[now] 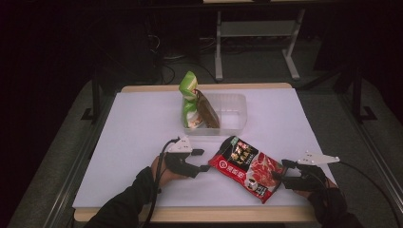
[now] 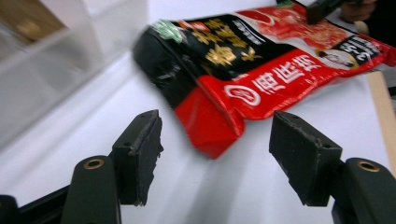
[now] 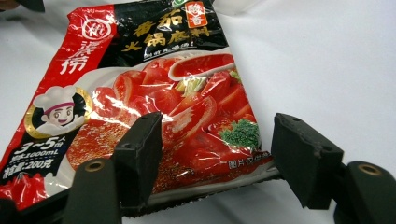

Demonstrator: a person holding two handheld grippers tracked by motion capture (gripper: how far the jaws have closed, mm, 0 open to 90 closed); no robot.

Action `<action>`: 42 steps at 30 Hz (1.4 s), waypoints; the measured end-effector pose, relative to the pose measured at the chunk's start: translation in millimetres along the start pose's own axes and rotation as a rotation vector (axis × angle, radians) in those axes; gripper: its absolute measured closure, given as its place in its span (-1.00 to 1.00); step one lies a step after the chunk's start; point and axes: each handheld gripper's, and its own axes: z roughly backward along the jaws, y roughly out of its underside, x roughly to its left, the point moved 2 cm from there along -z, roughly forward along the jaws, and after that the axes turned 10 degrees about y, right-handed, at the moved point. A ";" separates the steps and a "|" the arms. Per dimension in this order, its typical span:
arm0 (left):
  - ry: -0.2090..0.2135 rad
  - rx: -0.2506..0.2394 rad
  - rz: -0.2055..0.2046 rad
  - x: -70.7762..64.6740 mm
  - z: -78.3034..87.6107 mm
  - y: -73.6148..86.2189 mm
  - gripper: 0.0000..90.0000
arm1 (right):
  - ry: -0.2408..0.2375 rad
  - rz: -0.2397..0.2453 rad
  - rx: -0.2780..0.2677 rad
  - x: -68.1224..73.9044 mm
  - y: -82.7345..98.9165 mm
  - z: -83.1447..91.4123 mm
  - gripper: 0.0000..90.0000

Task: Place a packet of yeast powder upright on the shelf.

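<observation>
The red sauce packet lay flat on the white worktop, near the front edge. The left hand-held gripper and right hand-held gripper flanked its ends, both gaping, gripping nothing.

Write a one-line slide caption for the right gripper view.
Right gripper with open jaws straddling the bottom edge of a red hotpot-base packet on the white table.

"3~5人", "200克" on red sachet
</observation>
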 end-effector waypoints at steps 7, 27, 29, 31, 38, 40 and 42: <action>0.021 0.036 -0.007 -4.3 -16.2 -0.5 -0.30 | -0.013 0.004 0.037 -3.1 -2.4 -2.6 -0.29; -0.060 0.134 -0.008 -3.5 -38.3 -1.8 0.11 | -0.054 -0.072 0.120 -16.8 -3.2 -0.9 -0.30; -0.069 0.135 -0.011 -2.8 -38.2 -2.0 0.19 | -0.091 -0.111 0.132 -18.8 -1.3 -3.5 -0.29; -0.083 0.131 -0.009 -1.9 -38.3 -2.3 0.29 | -0.149 -0.152 0.150 -17.3 0.7 -7.8 -0.30; -0.095 0.125 -0.026 -4.2 -40.1 -2.9 0.77 | -0.190 -0.179 0.154 -8.2 -0.7 -13.7 -0.01; -0.111 0.113 -0.008 -2.9 -38.9 -2.9 0.84 | -0.204 -0.182 0.158 -7.2 -0.8 -13.1 0.10; -0.126 0.092 0.011 -0.8 -36.5 -2.9 0.86 | -0.228 -0.206 0.162 -5.0 0.4 -13.6 0.19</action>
